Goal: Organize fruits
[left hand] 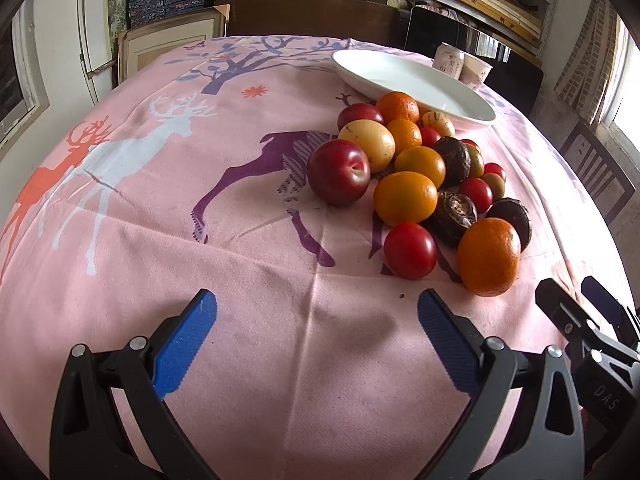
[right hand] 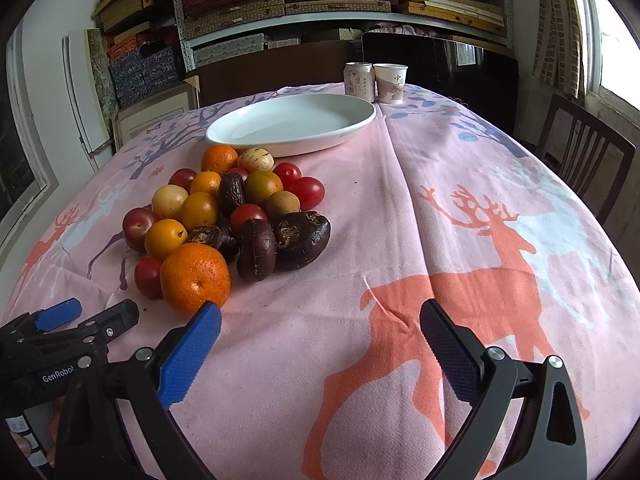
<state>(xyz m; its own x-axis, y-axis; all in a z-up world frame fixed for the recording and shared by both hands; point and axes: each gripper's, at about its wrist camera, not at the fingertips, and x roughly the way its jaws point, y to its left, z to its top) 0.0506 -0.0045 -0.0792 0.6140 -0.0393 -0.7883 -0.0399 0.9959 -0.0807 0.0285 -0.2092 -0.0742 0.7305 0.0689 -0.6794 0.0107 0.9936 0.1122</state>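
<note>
Box-stacked shelves — wooden chair, bright window

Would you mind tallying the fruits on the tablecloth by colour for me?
Orange fruits: 5
Red fruits: 7
Pale yellow fruits: 2
Olive-green fruits: 2
Dark brown fruits: 4
Total: 20
</note>
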